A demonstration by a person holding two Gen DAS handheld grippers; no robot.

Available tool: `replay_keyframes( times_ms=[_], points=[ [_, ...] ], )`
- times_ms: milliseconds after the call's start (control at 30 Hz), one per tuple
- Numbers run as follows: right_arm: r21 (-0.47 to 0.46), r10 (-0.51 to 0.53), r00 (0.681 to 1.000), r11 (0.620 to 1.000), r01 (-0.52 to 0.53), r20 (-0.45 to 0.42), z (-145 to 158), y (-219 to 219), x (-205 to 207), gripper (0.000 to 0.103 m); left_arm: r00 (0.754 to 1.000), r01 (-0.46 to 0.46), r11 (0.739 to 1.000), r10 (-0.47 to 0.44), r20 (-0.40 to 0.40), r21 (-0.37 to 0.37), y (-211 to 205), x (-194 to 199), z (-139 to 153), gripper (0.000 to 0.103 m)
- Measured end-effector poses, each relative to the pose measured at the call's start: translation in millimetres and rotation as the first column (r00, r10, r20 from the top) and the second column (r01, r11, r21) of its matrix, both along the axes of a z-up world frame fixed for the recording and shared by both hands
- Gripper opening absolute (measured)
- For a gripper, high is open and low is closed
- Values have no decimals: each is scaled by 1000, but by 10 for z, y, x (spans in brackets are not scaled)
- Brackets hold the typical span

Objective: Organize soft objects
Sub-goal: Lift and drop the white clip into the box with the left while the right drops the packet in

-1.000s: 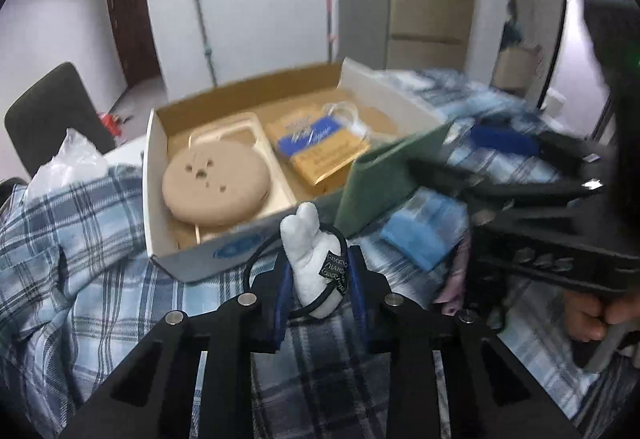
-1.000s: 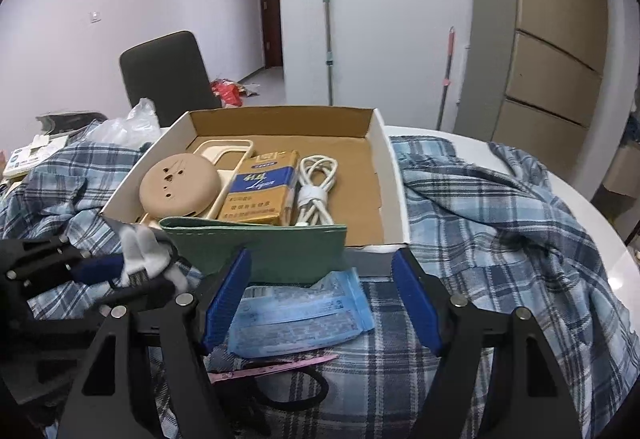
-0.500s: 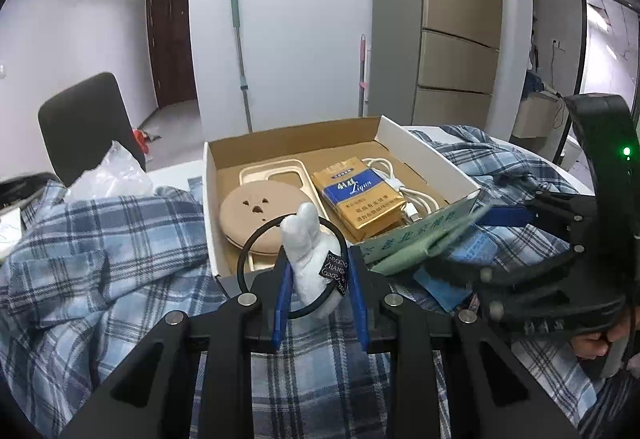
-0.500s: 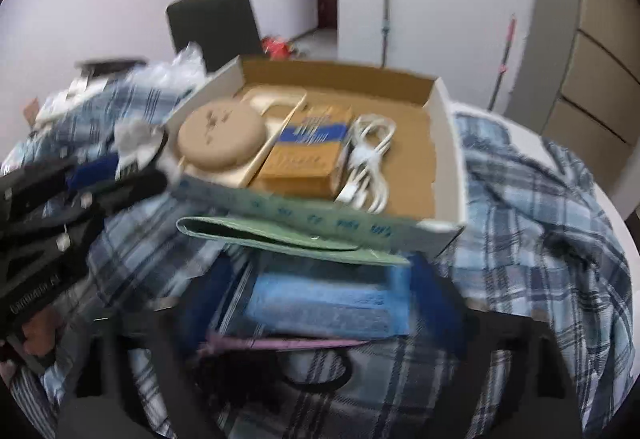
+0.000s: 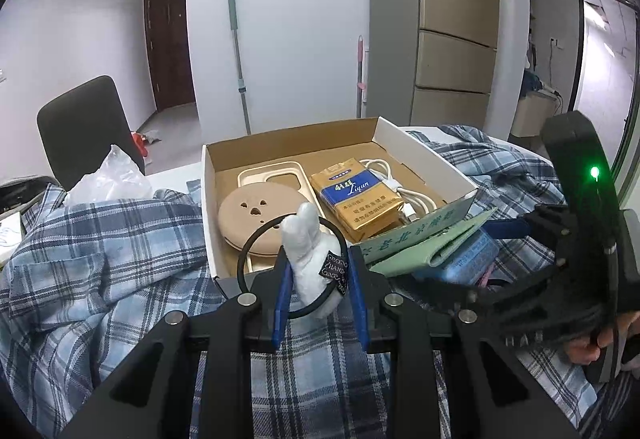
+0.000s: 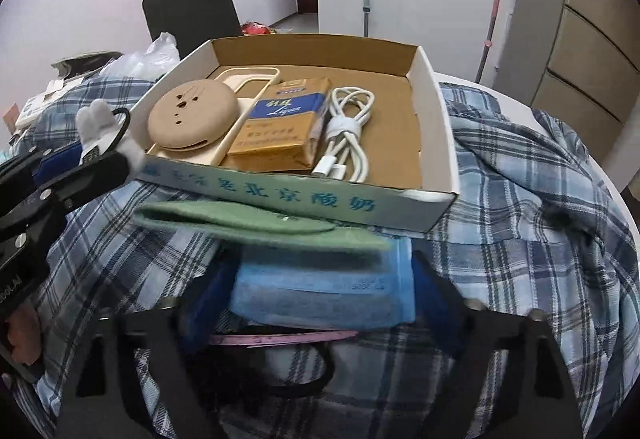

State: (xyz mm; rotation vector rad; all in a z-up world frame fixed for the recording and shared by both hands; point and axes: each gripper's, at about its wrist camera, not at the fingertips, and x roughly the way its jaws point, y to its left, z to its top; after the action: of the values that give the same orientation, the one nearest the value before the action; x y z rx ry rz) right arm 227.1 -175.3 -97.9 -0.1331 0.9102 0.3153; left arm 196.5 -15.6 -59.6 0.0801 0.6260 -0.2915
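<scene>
Left wrist view, plaid shirt point(image 5: 100, 259) covering table, chair point(image 5: 86, 123), mop point(image 5: 239, 59)

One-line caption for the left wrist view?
Left gripper clamps a white plush bunny hair tie before an open cardboard box.

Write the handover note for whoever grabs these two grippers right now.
Left gripper: shut on the white bunny hair tie, held just short of the cardboard box's near wall.
Right gripper: around the blue packet; the view is blurred, so the grip cannot be confirmed. The green pouch lies across its top, and a pink strip shows under it.
Done: the box already holds the round tan case, the cigarette pack and the white cable.
Left: the hair tie, packet and pouch are not yet in the box. The plaid shirt lies under everything.
</scene>
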Motion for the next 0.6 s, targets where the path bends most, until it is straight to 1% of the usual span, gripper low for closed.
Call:
replay_keyframes(
  times_ms=[100, 200, 300, 400, 467, 533, 600],
  points=[
    [11, 4, 1000, 1000, -4, 6, 24, -6, -9, 72, 1000, 2, 1000, -2, 3, 1, 8, 1, 3, 28],
    [11, 3, 1000, 1000, -3, 25, 57, -4, -28, 70, 1000, 2, 1000, -2, 3, -1, 12, 0, 4, 28],
    [14, -24, 993, 1000, 22, 115, 188, -37, -90, 69, 1000, 0, 1000, 0, 6, -3, 16, -4, 11, 28],
    [66, -56, 975, 997, 43, 217, 367, -111, -193, 69, 1000, 10, 1000, -10, 20, -14, 24, -26, 30, 28],
    [122, -83, 957, 991, 50, 277, 480, -188, -269, 69, 999, 28, 999, -27, 32, -37, 39, -51, 49, 28],
    [153, -112, 933, 986, 62, 341, 580, -241, -348, 69, 998, 32, 999, -30, 52, -34, 26, -91, 71, 28],
    [172, -135, 912, 982, 72, 388, 663, -263, -391, 69, 996, 30, 999, -27, 88, -40, 28, -154, 121, 28]
  ],
)
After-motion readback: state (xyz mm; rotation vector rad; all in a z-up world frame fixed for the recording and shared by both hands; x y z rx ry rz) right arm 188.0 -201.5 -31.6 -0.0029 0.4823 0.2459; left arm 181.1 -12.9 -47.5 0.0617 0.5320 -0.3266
